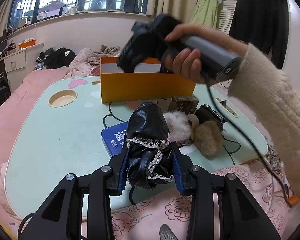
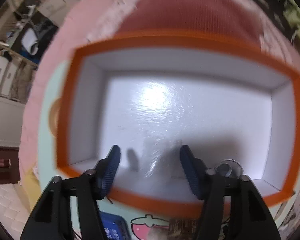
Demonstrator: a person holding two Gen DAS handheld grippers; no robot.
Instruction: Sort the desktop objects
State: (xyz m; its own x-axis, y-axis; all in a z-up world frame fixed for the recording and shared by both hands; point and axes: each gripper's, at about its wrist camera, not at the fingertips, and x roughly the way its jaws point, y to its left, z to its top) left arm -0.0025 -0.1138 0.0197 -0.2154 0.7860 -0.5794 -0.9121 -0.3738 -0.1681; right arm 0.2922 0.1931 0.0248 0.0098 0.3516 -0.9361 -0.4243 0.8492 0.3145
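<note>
A: The left gripper (image 1: 150, 172), what does it hold?

B: Its blue pads are pressed on a black glossy pouch (image 1: 149, 140) with a lace band; the pouch is soft and wrinkled, over the near edge of the mint lap table (image 1: 56, 132); the left half of this table is bare, down to a round cup recess (image 1: 63, 98).

A: And behind the pouch?

B: A blue flat box (image 1: 115, 138), a white fluffy ball (image 1: 178, 125) and a brown one (image 1: 208, 138), touching; farther, a brown carton (image 1: 183, 103); then the orange box (image 1: 146, 84).

A: The right gripper (image 2: 150, 160)?

B: It hangs over the orange box (image 2: 190, 40), jaws apart, nothing between; the inside is white and shiny; a small clear ring (image 2: 226, 169) lies at the near wall; pink bedding (image 1: 16, 104) surrounds the table.
</note>
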